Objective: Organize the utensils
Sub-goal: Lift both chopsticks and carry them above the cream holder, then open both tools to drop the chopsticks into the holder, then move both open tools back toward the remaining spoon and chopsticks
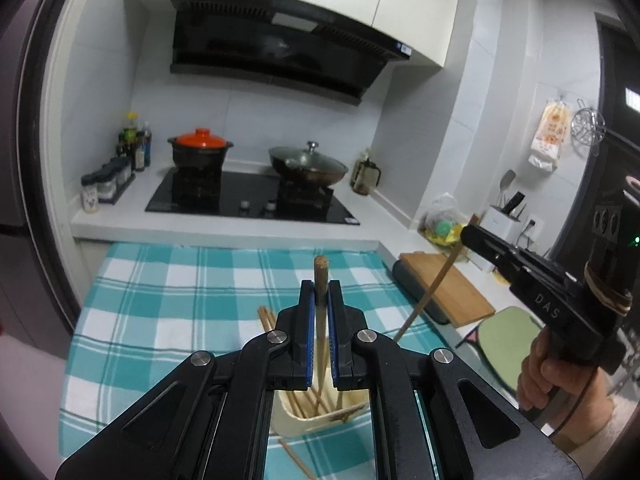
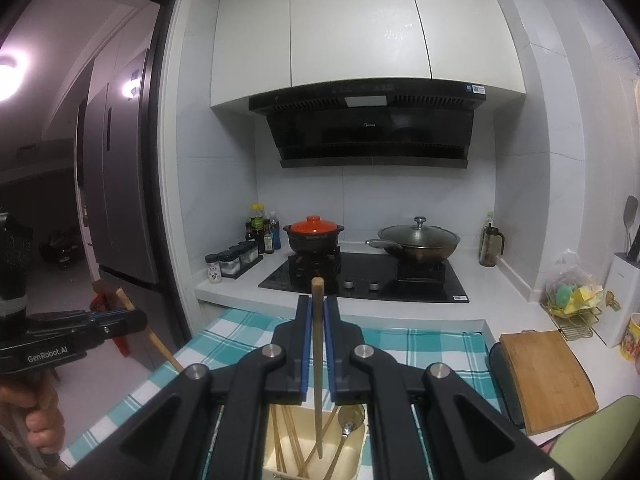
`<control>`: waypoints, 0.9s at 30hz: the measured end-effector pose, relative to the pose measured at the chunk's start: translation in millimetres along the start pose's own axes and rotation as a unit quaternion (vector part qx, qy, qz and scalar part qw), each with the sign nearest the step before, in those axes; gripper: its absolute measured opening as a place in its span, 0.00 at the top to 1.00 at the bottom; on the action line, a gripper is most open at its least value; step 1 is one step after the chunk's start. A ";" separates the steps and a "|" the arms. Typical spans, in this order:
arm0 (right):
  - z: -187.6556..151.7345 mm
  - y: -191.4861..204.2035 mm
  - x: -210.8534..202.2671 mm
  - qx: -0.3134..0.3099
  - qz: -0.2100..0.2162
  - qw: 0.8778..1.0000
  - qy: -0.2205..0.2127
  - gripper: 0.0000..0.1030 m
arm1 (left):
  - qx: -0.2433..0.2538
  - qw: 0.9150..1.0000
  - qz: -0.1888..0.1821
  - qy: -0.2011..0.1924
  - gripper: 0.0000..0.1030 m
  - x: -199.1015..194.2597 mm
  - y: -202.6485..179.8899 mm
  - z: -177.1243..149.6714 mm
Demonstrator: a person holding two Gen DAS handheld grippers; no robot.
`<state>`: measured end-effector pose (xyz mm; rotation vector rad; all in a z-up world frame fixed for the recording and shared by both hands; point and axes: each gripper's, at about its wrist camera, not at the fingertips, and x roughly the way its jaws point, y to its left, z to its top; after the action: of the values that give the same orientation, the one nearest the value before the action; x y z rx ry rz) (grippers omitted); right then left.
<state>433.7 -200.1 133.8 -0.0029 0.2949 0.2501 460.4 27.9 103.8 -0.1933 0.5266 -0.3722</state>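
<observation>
My left gripper (image 1: 320, 285) is shut on a wooden chopstick (image 1: 321, 268) that stands nearly upright, its lower end over the cream utensil holder (image 1: 294, 426). Several chopsticks lie inside the holder. The right gripper (image 1: 467, 236) hangs to the right, shut on a second chopstick (image 1: 426, 300) that slants down toward the checked cloth (image 1: 180, 280). In the right wrist view, my right gripper (image 2: 317, 300) clamps that chopstick (image 2: 318, 360) above the holder (image 2: 357, 462), which holds chopsticks and a spoon (image 2: 347, 424). The left gripper (image 2: 140, 320) is at the left edge with its chopstick (image 2: 160, 346).
Loose chopsticks (image 1: 266, 318) lie on the cloth beside the holder. Behind are a hob (image 1: 248, 196) with an orange-lidded pot (image 1: 200, 152) and a wok (image 1: 308, 166). A cutting board (image 1: 448, 288) and knife block (image 1: 500, 220) sit to the right, spice jars (image 1: 108, 184) to the left.
</observation>
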 end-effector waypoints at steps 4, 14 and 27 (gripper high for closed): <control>-26.4 3.0 59.5 0.004 0.003 0.997 0.071 0.94 | -0.028 0.997 -0.003 0.074 0.96 59.8 20.5 -16.2; -103.9 -1.3 165.2 0.048 0.025 0.966 0.251 0.93 | -0.019 0.989 0.024 0.146 0.81 128.2 27.2 -48.0; -108.3 -2.5 43.2 0.023 0.029 0.977 0.211 0.62 | 0.074 0.986 0.070 0.135 0.15 -14.6 43.3 -129.3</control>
<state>443.2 -196.3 17.6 -0.0024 0.7255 0.2999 394.0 62.3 -11.1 0.0393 0.7725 -0.3003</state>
